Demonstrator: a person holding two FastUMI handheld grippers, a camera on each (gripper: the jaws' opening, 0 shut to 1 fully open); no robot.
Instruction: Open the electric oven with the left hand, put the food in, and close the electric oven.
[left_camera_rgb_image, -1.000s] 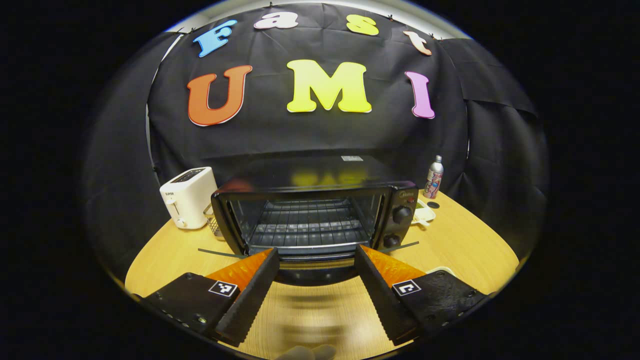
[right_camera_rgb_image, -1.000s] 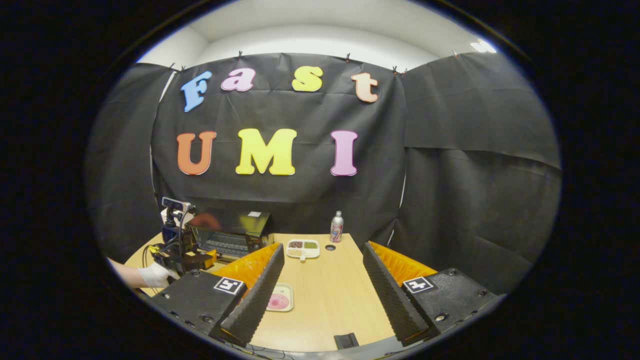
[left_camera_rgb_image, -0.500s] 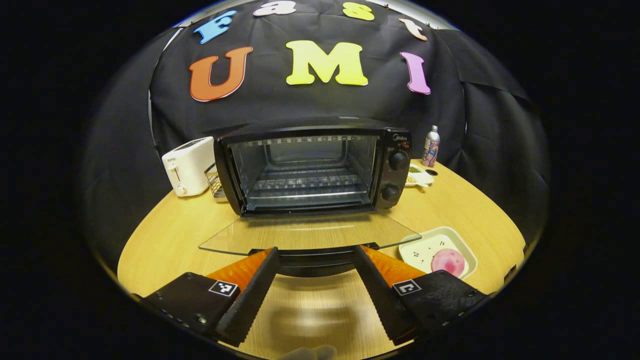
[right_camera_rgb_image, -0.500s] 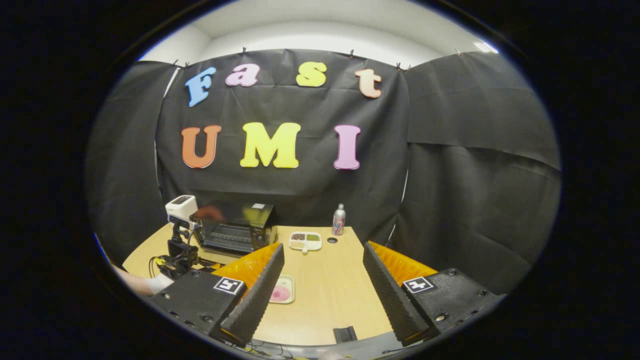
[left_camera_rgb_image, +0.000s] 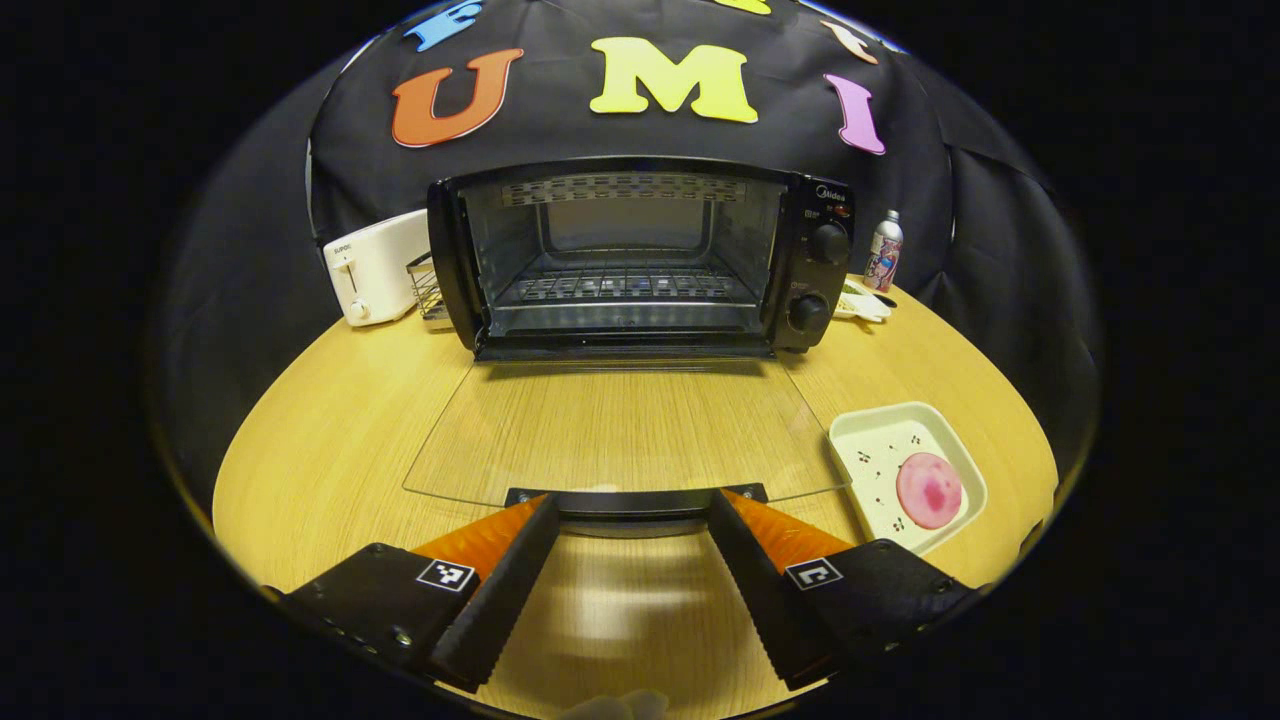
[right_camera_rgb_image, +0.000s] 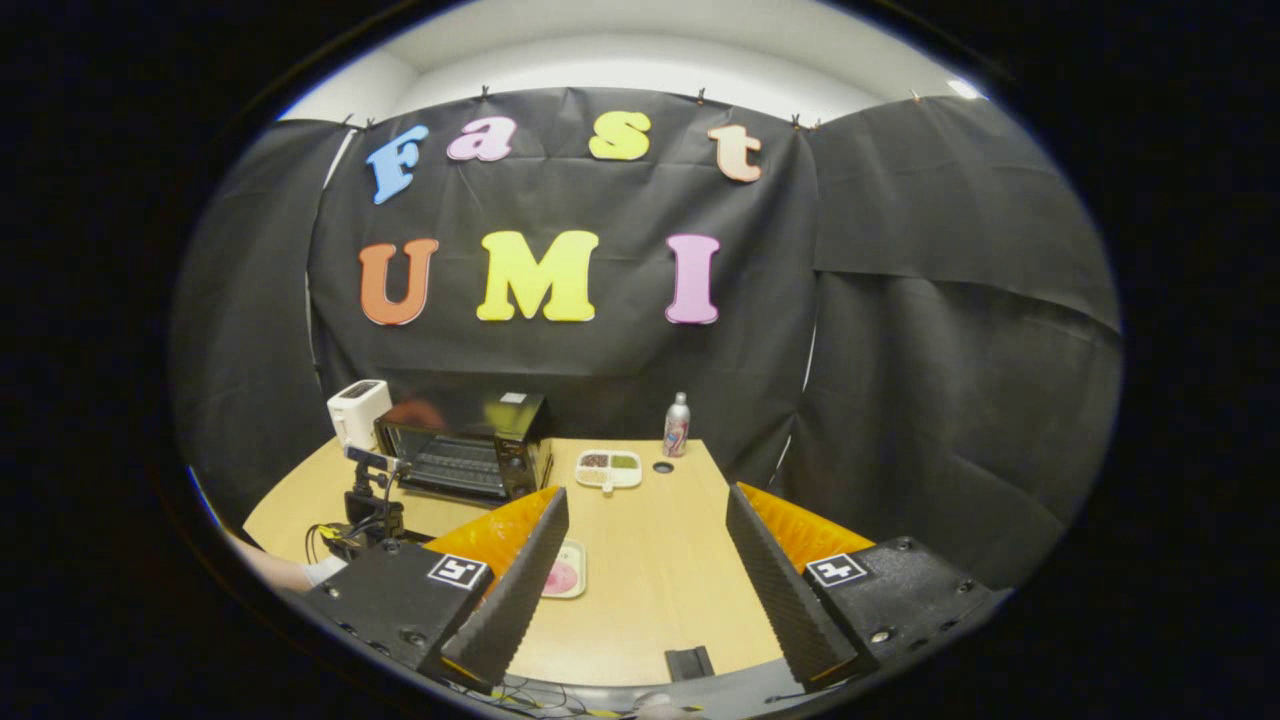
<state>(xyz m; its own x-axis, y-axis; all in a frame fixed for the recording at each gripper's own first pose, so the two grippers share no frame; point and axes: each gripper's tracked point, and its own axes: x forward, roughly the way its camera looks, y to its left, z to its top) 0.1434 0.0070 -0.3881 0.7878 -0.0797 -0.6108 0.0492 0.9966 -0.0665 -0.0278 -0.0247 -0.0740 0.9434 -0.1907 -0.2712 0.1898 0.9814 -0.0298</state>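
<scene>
The black electric oven (left_camera_rgb_image: 640, 260) stands at the back of the wooden table, its cavity and wire rack exposed. Its glass door (left_camera_rgb_image: 620, 430) lies lowered flat towards me. The door's dark handle (left_camera_rgb_image: 635, 498) sits at the tips of my left gripper (left_camera_rgb_image: 632, 505), which is open, a finger at each side. A pink round food (left_camera_rgb_image: 928, 490) rests on a white tray (left_camera_rgb_image: 870, 440) right of the door. My right gripper (right_camera_rgb_image: 645, 495) hangs open above the table with nothing between its fingers. Its view shows the oven (right_camera_rgb_image: 470, 450), the food tray (right_camera_rgb_image: 563, 577) and the left gripper (right_camera_rgb_image: 370, 500).
A white toaster (left_camera_rgb_image: 375, 265) and a wire basket (left_camera_rgb_image: 428, 290) stand left of the oven. A bottle (left_camera_rgb_image: 884, 250) and a divided dish (right_camera_rgb_image: 608, 468) sit to its right. A gloved hand (right_camera_rgb_image: 320, 570) holds the left gripper. A small black object (right_camera_rgb_image: 688, 662) lies at the table's near edge.
The oven door has swung down from partly open to flat, my left gripper going down with its handle. The right gripper has hardly moved.
</scene>
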